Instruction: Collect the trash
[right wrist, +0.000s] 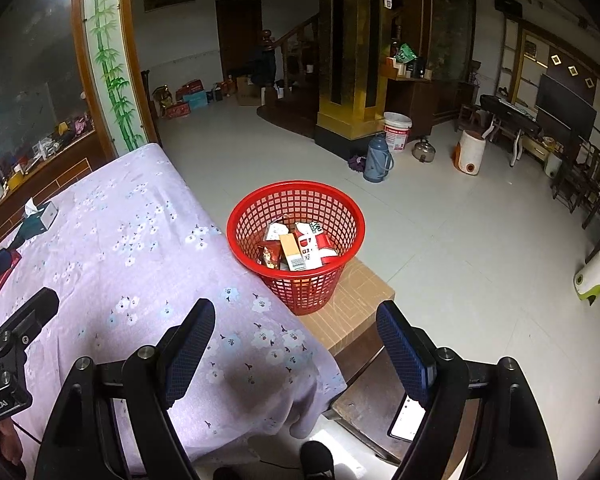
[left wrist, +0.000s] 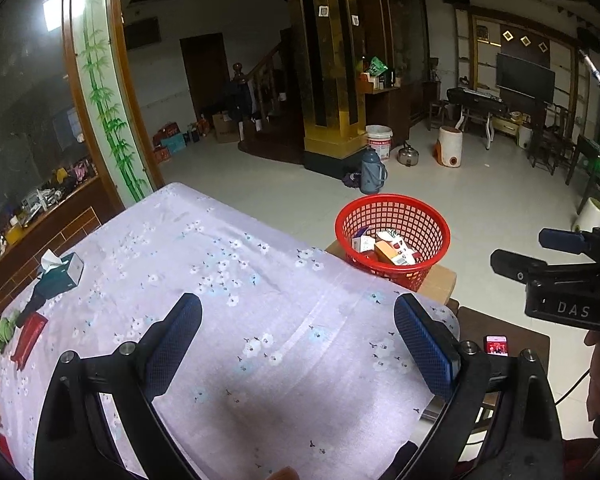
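Both claws, left claw [left wrist: 298, 344] and right claw [right wrist: 296, 352], hang spread and empty. Light, crushable cartons [right wrist: 296, 246] already fill the red basket [right wrist: 352, 216]; the red packet [left wrist: 28, 338] on the tabletop [left wrist: 220, 280] looks light, best pinched across its flat sides.

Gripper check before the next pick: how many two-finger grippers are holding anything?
0. The left gripper hangs open over the lilac floral tablecloth; the right gripper is open near the red mesh basket.
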Demonstrator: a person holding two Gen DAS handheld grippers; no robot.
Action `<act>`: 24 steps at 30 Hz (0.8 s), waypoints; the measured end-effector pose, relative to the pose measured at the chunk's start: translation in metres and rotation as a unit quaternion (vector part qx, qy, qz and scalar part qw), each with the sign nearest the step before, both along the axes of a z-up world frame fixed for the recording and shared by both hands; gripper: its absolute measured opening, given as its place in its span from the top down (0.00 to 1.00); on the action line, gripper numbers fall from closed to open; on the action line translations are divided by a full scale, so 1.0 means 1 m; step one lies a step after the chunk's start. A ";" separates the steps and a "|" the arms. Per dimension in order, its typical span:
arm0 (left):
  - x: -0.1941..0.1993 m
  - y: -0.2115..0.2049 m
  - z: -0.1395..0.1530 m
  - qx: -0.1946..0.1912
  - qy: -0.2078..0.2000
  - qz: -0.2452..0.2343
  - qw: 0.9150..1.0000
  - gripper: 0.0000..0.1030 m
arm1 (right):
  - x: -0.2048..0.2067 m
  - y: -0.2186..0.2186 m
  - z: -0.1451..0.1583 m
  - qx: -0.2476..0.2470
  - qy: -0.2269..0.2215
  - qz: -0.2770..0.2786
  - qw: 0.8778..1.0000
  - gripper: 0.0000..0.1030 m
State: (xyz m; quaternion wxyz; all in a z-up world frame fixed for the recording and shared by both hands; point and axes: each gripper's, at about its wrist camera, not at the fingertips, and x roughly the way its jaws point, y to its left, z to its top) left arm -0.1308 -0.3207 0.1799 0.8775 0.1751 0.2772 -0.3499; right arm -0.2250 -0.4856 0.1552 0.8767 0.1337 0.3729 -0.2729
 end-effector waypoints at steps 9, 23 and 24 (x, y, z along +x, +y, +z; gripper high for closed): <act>0.002 0.001 -0.007 0.013 0.012 0.028 0.999 0.07 | 0.002 0.000 -0.001 0.003 0.001 0.008 1.000 0.17; -0.001 0.002 -0.009 0.002 0.026 0.020 0.999 0.07 | 0.003 0.001 -0.001 0.001 0.003 0.010 1.000 0.17; -0.001 0.002 -0.009 0.002 0.025 0.020 0.999 0.07 | 0.002 0.001 -0.001 0.000 0.003 0.009 1.000 0.17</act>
